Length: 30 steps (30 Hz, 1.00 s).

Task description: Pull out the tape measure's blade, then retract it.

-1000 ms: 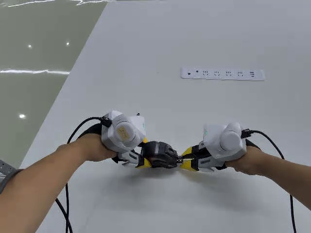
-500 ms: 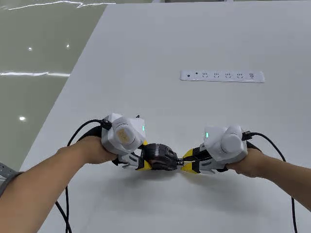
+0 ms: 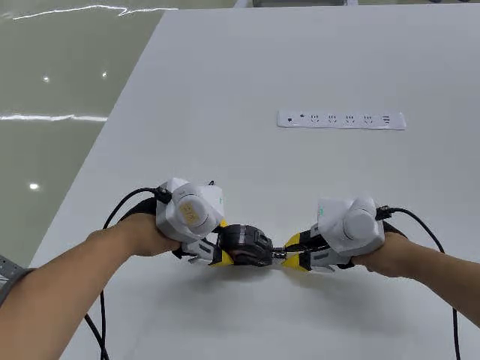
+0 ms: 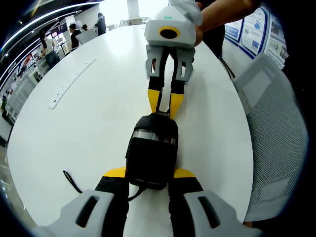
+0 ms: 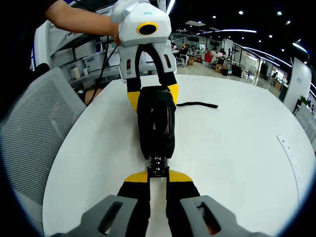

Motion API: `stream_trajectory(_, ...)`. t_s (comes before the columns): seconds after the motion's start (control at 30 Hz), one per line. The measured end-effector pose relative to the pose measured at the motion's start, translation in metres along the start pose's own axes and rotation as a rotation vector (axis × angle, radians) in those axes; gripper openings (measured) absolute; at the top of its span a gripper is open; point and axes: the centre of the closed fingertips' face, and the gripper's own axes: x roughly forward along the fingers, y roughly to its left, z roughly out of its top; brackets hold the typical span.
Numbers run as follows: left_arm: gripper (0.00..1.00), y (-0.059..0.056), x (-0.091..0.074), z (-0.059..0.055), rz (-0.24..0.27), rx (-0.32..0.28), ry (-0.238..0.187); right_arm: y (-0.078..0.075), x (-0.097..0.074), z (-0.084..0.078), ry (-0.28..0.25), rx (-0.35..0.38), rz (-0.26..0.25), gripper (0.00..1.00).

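Near the desk's (image 3: 300, 60) near edge, the left gripper (image 4: 150, 174) clamps the black tape measure (image 3: 244, 245), whose long axis points straight at the right gripper (image 3: 289, 250), pinched on the blade's end hook (image 5: 157, 165), blade barely drawn out.

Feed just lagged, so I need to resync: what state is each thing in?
tape measure, blade hardly out
left gripper, shut on the tape measure
right gripper, shut on the blade's hook
power strip, lying flat, sockets empty
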Motion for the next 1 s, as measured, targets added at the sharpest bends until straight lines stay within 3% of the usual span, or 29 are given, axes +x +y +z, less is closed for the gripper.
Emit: stream_trajectory(1.0, 0.26, -0.0004, 0.0002, 0.001, 0.0, 0.005, 0.001, -0.0001, -0.007, -0.0074, 0.002, 0.005, -0.003, 0.09)
